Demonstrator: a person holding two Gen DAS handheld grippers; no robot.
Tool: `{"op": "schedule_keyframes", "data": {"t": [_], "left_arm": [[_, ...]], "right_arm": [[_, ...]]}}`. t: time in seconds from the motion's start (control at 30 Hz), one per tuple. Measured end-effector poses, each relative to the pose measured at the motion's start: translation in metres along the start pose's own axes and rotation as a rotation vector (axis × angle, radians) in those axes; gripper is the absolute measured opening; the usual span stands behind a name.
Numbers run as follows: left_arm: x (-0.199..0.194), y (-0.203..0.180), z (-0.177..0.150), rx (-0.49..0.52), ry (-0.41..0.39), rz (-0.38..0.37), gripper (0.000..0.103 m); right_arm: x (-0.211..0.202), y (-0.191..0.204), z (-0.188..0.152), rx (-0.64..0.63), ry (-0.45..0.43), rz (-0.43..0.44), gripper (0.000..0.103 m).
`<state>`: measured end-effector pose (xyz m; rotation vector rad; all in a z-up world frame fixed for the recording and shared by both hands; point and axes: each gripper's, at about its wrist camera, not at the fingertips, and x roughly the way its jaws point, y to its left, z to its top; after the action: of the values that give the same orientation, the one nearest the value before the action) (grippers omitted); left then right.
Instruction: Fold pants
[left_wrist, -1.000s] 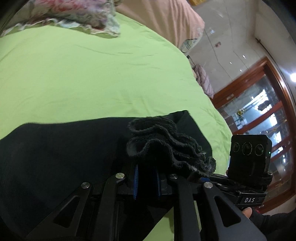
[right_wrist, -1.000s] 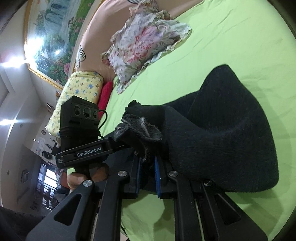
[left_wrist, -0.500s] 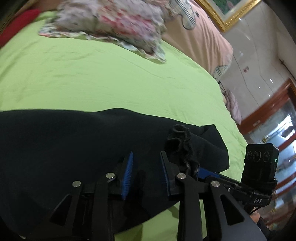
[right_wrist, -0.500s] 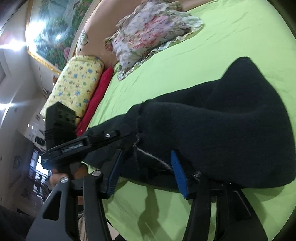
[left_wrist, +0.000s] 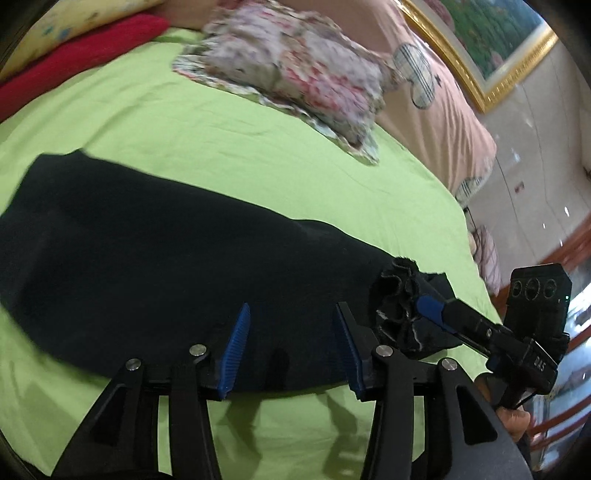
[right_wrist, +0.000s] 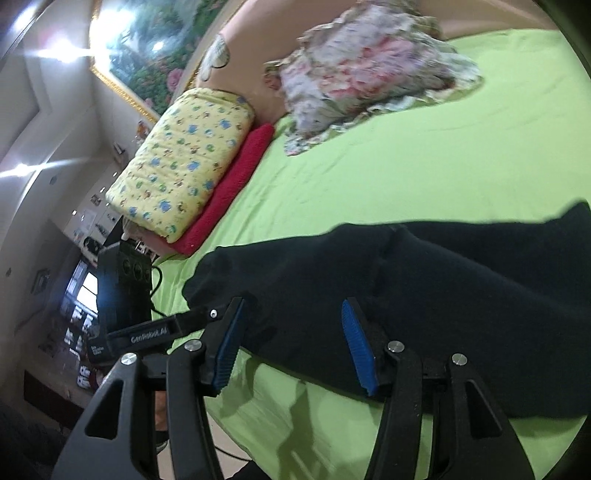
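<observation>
Black pants (left_wrist: 155, 258) lie in a long band across the green bedsheet (left_wrist: 258, 155). My left gripper (left_wrist: 291, 332) hovers at the band's near edge. Its jaws are opening and the blue pads (left_wrist: 236, 347) press on nothing; the cloth only lies beneath them. A crumpled hem (left_wrist: 397, 299) bunches to the right, beside the right gripper's fingertip (left_wrist: 428, 304). In the right wrist view the pants (right_wrist: 461, 295) fill the right side. My right gripper (right_wrist: 293, 332) stands open over their near edge, gripping nothing. The left gripper's finger (right_wrist: 192, 319) reaches in from the left.
A floral pillow (left_wrist: 295, 74) lies at the head of the bed before a pink headboard (left_wrist: 436, 85). A yellow patterned quilt (right_wrist: 184, 158) on a red cushion (right_wrist: 236, 177) sits at the bed's corner. The bed's near edge (right_wrist: 229, 424) drops off below my grippers.
Both grippers were shut on bunched pant hems; both have let go and opened. They drew back toward the near edge, and the pants now lie flat on the sheet.
</observation>
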<state>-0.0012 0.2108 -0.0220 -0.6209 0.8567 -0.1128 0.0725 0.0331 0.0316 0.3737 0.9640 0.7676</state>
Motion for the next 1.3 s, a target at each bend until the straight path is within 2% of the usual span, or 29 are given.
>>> {"op": "schedule_keyframes", "data": {"t": [0.37, 0.47, 0.8, 1.0, 1.13, 1.3], "left_arm": [[-0.046, 0.038, -0.013, -0.124, -0.085, 0.053, 0.049], [-0.057, 0.049, -0.02, -0.175, -0.113, 0.06, 0.053], [-0.084, 0.093, -0.047, -0.339, -0.178, 0.116, 0.057], [-0.086, 0.115, -0.047, -0.422, -0.197, 0.141, 0.063], [-0.081, 0.132, -0.046, -0.476, -0.195, 0.135, 0.063], [-0.074, 0.138, -0.04, -0.485, -0.189, 0.132, 0.063]], "right_arm": [[0.034, 0.018, 0.013, -0.043, 0.053, 0.042, 0.055], [0.041, 0.022, 0.015, -0.056, 0.07, 0.052, 0.055], [0.064, 0.032, 0.019, -0.104, 0.123, 0.068, 0.055], [0.095, 0.047, 0.037, -0.188, 0.191, 0.066, 0.055], [0.121, 0.063, 0.056, -0.272, 0.231, 0.051, 0.055], [0.164, 0.083, 0.073, -0.394, 0.319, 0.056, 0.055]]}}
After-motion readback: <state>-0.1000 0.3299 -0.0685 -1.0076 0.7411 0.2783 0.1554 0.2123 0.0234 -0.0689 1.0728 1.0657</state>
